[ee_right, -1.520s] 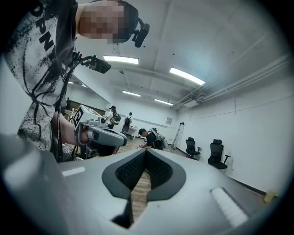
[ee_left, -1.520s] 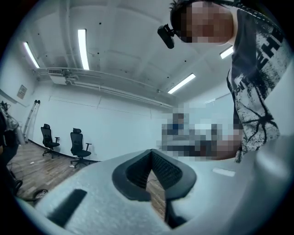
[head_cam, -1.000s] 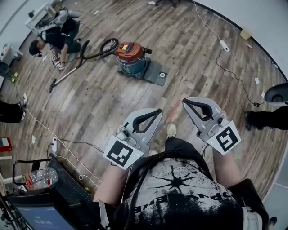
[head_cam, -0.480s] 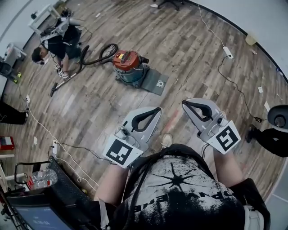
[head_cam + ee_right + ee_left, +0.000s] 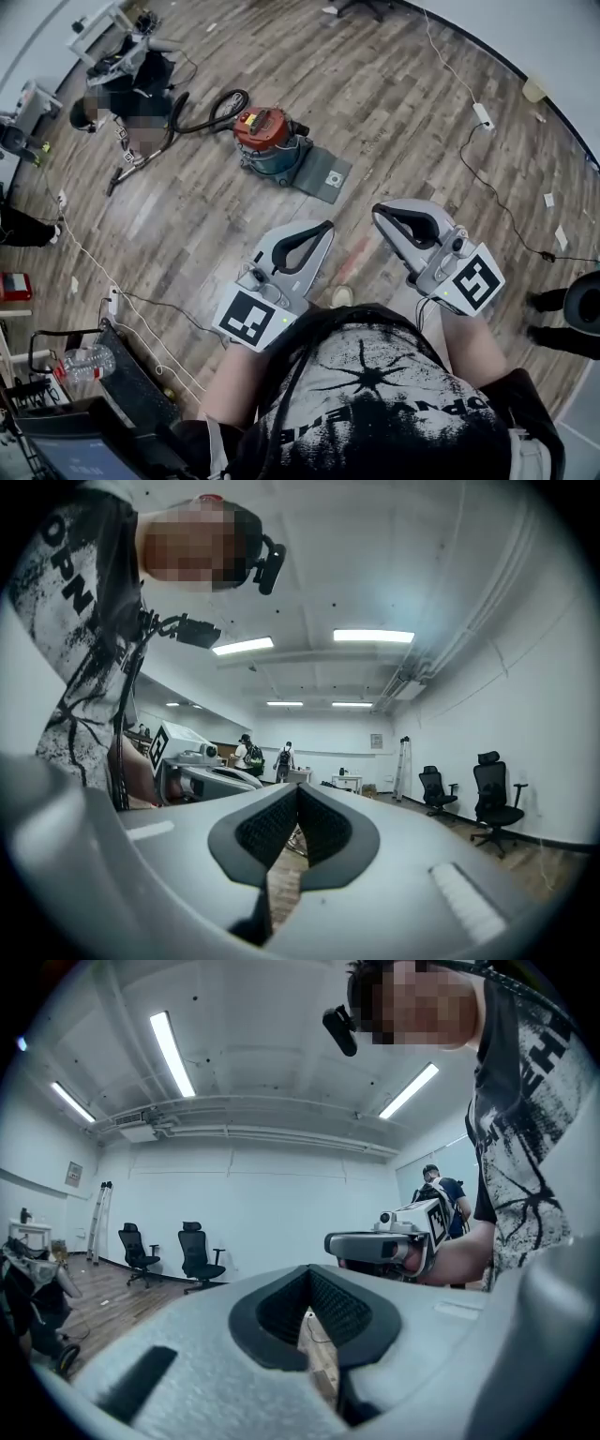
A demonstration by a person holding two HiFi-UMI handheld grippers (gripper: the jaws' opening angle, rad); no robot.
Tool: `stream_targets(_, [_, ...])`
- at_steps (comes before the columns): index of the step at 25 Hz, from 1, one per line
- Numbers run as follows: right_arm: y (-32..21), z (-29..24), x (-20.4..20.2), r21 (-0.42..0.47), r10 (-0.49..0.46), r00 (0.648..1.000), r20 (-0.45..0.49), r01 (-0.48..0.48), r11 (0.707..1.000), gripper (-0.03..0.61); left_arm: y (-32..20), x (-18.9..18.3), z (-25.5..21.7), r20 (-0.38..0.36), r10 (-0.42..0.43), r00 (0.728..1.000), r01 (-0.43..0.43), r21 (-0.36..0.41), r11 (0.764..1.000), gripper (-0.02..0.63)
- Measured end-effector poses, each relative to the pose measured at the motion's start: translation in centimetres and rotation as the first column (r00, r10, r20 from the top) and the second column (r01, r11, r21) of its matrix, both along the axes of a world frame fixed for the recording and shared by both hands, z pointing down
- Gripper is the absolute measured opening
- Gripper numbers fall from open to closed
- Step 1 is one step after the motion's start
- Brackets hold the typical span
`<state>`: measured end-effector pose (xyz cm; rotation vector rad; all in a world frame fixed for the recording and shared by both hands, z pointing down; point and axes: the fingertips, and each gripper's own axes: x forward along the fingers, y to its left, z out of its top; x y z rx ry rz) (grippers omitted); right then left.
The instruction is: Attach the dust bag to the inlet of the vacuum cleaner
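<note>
The task looks barely begun; the left gripper (image 5: 327,227) and right gripper (image 5: 376,211) hold their jaws closed on nothing, well apart from the red vacuum cleaner (image 5: 265,134); the grey dust bag (image 5: 323,174), judging by its shape, lies unattached on the floor just beside it.

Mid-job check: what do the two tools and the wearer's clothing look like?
The left tool and right tool are light grey shells with black textured pads. Each carries a white cube with black square markers. The person wears a short-sleeved pale T-shirt with black print.
</note>
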<state>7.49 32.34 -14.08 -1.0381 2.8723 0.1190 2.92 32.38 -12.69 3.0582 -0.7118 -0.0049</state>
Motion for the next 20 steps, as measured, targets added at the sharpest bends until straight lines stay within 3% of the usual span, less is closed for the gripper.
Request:
stream_targets(6, [-1.3, -0.2, 1.0, 0.004, 0.0, 0.999, 0.036, 0.0, 1.0, 0.008, -0.9, 1.1, -0.4, 0.007, -0.01, 1.0, 0.01, 0.007, 1.0, 0.006])
stream_targets(20, [-7.7, 0.9, -0.7, -0.02, 0.02, 1.0, -0.006, -0.02, 1.0, 0.008, -7.7, -0.7, -0.9, -0.017, 0.008, 1.0, -0.008, 0.024, 1.0, 0.006])
